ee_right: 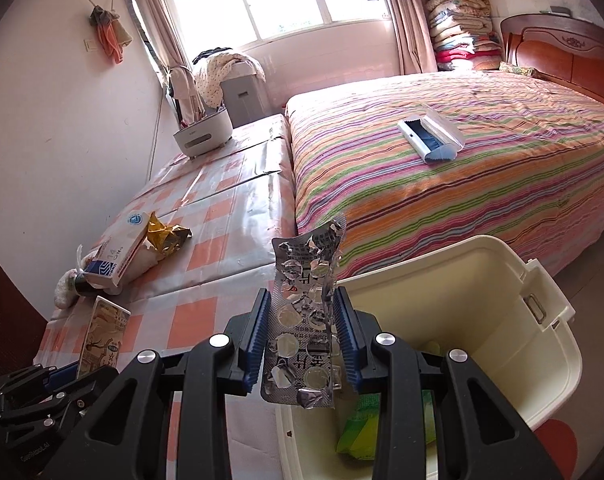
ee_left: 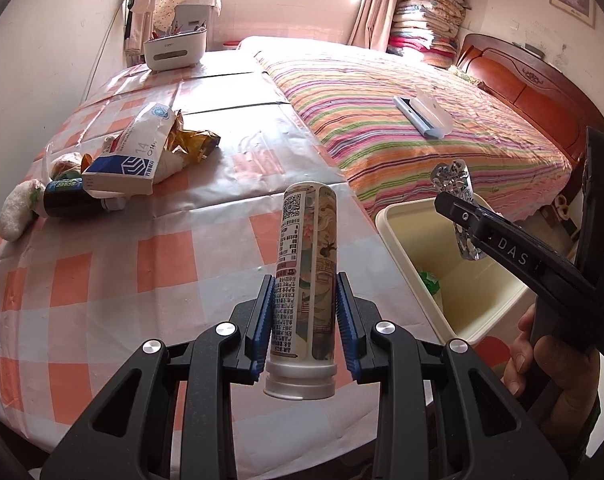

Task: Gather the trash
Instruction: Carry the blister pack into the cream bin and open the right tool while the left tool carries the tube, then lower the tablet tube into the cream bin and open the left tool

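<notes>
The left gripper [ee_left: 304,312] held a small plastic bottle [ee_left: 304,276] with a printed label, a QR code near its far end and a white screw neck toward the camera. The blue jaws were clamped on its two sides, and the bottle pointed forward above the tabletop [ee_left: 162,264], which was covered with an orange and white checked cloth. The right gripper [ee_right: 302,332] held one used blister pack [ee_right: 304,320], silver foil with torn, empty pockets and some printed characters. Its jaws were pressed together on the pack, which stood upright between them, over the near rim of a cream plastic bin [ee_right: 522,344] just beside the tabletop and the bed [ee_right: 462,176]. Inside the bin lay one green wrapper [ee_right: 356,432].

On the far left part of the tabletop one pile of trash remained: one white and blue carton [ee_left: 128,152], one crumpled gold snack bag [ee_left: 192,144], one dark bottle [ee_left: 68,200] lying on its side, and some white wadded pieces whose number I cannot tell. One white container [ee_left: 176,50] stood at the far end of the tabletop, and one lint brush [ee_left: 422,116] lay on the striped bed.

In the left wrist view, the right gripper reached in from the right side, tilted downward over the bin, and a person's hand [ee_left: 542,356] was wrapped around its handle. Both grippers pointed downward at a slant.
</notes>
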Demonstrator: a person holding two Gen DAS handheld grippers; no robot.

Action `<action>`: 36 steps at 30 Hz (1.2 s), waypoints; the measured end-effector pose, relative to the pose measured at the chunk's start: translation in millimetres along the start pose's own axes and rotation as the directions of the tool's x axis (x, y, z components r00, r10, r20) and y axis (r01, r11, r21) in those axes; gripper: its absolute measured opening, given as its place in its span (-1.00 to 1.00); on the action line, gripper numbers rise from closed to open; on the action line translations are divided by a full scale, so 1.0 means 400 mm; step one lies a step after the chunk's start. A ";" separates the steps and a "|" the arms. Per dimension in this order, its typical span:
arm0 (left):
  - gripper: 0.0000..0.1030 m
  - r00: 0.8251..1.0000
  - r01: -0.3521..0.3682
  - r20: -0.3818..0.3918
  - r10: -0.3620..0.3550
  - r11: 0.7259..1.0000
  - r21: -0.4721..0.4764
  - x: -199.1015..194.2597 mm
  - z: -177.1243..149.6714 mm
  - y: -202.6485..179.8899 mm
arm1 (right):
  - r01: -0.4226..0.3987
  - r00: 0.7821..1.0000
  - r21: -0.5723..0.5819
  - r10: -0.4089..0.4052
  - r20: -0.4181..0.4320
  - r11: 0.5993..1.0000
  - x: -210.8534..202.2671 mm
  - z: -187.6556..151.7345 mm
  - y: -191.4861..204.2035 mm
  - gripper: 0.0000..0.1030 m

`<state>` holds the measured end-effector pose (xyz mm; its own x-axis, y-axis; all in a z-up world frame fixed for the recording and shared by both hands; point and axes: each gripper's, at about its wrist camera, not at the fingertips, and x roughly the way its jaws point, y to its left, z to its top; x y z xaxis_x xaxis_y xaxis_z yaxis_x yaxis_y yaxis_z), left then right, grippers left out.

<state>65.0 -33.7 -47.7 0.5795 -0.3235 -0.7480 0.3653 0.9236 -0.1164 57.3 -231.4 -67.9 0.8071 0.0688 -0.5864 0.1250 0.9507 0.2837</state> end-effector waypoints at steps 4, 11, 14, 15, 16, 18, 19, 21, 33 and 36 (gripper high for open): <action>-0.44 1.000 0.015 0.000 -0.015 1.000 0.024 0.002 0.004 -0.030 | 0.030 1.000 0.036 -0.030 0.003 0.999 -0.007 -0.006 -0.036 -0.37; -0.44 0.999 0.038 0.001 -0.038 0.998 0.057 0.006 0.016 -0.079 | 0.068 0.997 0.091 -0.071 0.027 0.994 -0.024 -0.010 -0.080 -0.36; -0.44 0.999 0.044 0.002 -0.045 0.997 0.070 0.007 0.021 -0.098 | 0.073 0.997 0.105 -0.076 0.019 0.992 -0.022 -0.012 -0.091 -0.33; -0.44 0.999 0.047 0.002 -0.047 0.996 0.072 0.009 0.023 -0.103 | 0.074 0.997 0.112 -0.076 0.015 0.991 -0.022 -0.014 -0.094 -0.27; -0.44 0.999 0.049 0.002 -0.049 0.996 0.073 0.011 0.024 -0.106 | 0.081 0.996 0.118 -0.084 0.013 0.990 -0.024 -0.015 -0.098 0.00; -0.44 0.999 0.050 -0.001 -0.050 0.996 0.078 0.014 0.025 -0.115 | 0.095 0.995 0.134 -0.099 0.023 0.986 -0.027 -0.014 -0.108 0.41; -0.44 0.999 0.051 -0.003 -0.051 0.996 0.079 0.015 0.025 -0.118 | 0.091 0.995 0.145 -0.097 0.034 0.985 -0.032 -0.013 -0.113 0.41; -0.44 0.998 0.055 -0.007 -0.055 0.996 0.077 0.020 0.026 -0.120 | 0.072 0.993 0.193 -0.087 0.074 0.979 -0.053 -0.011 -0.132 0.41; -0.43 0.991 0.114 -0.082 -0.105 0.987 0.115 0.105 0.044 -0.187 | -0.012 0.940 0.445 -0.141 0.311 0.896 -0.177 -0.013 -0.244 0.50; -0.43 0.988 0.129 -0.106 -0.117 0.984 0.124 0.130 0.050 -0.209 | -0.025 0.932 0.455 -0.144 0.333 0.890 -0.190 -0.016 -0.251 0.50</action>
<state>79.1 -131.9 -63.9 0.4529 -0.4053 -0.7941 0.5248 0.8412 -0.1301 -20.3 -330.2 -56.5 0.9261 -0.1737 -0.3350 0.3541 0.7068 0.6125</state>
